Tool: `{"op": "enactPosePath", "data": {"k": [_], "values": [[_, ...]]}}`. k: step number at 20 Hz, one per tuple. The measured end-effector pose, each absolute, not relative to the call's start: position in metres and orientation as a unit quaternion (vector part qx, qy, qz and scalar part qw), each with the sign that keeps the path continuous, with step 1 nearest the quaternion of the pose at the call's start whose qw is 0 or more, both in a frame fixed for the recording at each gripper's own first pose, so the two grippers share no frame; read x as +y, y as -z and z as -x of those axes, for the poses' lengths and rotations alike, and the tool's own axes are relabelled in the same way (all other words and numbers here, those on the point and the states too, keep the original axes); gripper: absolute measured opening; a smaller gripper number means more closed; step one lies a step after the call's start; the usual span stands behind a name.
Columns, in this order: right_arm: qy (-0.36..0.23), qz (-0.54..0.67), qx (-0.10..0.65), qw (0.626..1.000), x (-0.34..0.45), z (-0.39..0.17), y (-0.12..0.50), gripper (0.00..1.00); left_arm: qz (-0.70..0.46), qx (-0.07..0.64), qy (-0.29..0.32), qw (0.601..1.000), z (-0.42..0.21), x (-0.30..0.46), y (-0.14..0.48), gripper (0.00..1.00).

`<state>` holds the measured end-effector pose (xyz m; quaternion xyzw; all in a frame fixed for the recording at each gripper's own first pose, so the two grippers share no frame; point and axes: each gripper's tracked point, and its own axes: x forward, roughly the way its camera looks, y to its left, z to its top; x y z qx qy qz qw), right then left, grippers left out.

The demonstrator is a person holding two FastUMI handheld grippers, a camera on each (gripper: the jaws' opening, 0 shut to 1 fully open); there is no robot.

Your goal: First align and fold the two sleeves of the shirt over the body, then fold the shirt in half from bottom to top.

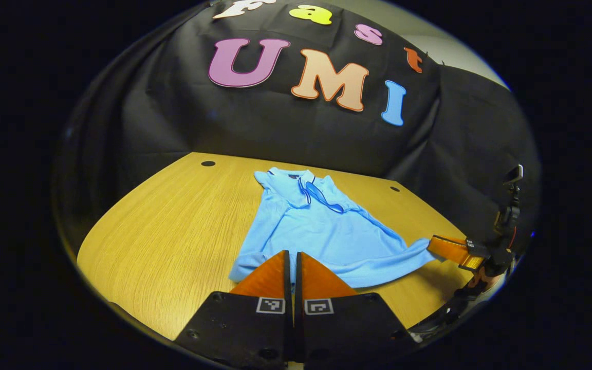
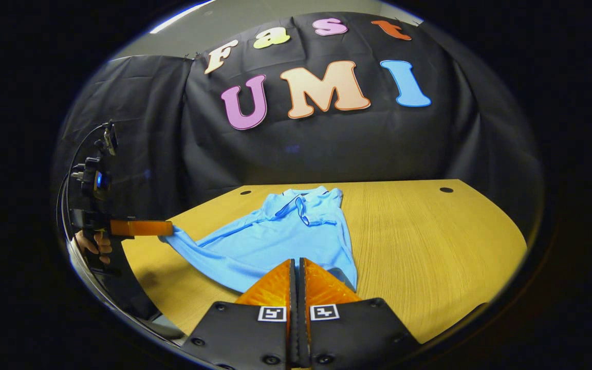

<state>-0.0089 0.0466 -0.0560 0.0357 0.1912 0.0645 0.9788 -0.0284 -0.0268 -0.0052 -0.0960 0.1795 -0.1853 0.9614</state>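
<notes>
**Hem held for the bottom-to-top fold**

Lay flat on the table [image 1: 172, 216], collar [image 1: 306, 187] far: the shirt [image 1: 321, 231]. Pinched at its near hem corners, left gripper [image 1: 293, 255] and right gripper [image 2: 296, 263] both pressed together on cloth. Sleeves judged already folded. Next: lift evenly, carry hem toward collar.

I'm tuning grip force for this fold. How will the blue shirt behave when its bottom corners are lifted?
The blue shirt will probably act floppy: the corner pinched by the right gripper stretches to a point while the middle sags onto the table. It looks thin and light, so it should lift easily. It may drag across the smooth wood.
</notes>
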Motion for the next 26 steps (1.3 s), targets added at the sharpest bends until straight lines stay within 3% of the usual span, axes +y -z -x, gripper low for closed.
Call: {"op": "enactPosePath", "data": {"k": [15, 26], "values": [[-0.021, 0.004, 0.164, 0.986, 0.029, -0.141, -0.007, 0.02, 0.115, 0.129, 0.122, 0.977, -0.13, -0.011, -0.075, 0.0], [0.051, 0.018, 0.19, 0.98, -0.001, -0.278, 0.043, 0.02, 0.121, 0.152, 0.061, 0.979, -0.262, -0.015, -0.043, 0.0]]}}
